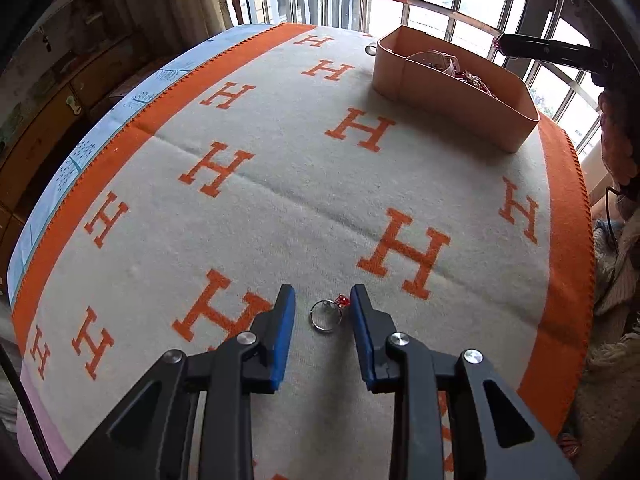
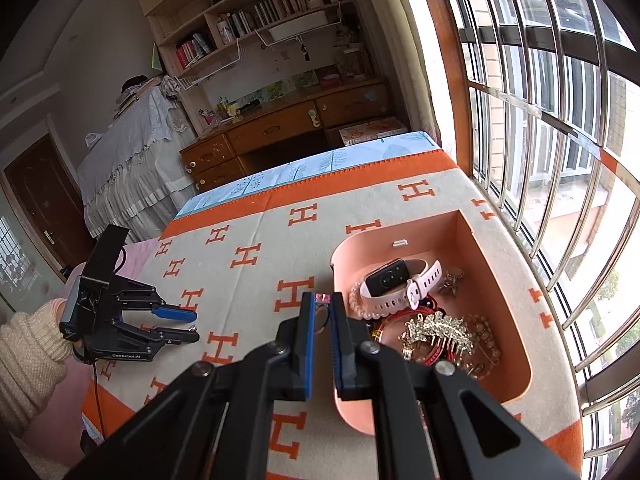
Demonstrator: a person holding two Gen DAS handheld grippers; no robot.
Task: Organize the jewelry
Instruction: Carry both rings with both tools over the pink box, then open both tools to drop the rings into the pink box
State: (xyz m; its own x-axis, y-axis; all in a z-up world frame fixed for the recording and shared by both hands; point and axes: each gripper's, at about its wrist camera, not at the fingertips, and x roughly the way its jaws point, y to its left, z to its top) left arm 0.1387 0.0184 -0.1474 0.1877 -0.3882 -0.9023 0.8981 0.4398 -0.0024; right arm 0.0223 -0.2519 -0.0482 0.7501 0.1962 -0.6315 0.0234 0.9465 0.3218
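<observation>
Left wrist view: left gripper [image 1: 322, 296] is gaping around a red-stoned ring [image 1: 328, 314], ready to pinch; right gripper [image 2: 323, 304] is apparently pinching another ring [image 2: 321, 312] (blurred) just short of the box [image 2: 516, 340].

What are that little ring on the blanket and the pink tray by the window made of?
The ring looks like polished silvery metal, judging by its bright glint, with a small red stone, possibly glass. The tray looks like matte peach plastic or leatherette: smooth walls, rounded corners, no shine. The blanket seems to be felted wool.
</observation>
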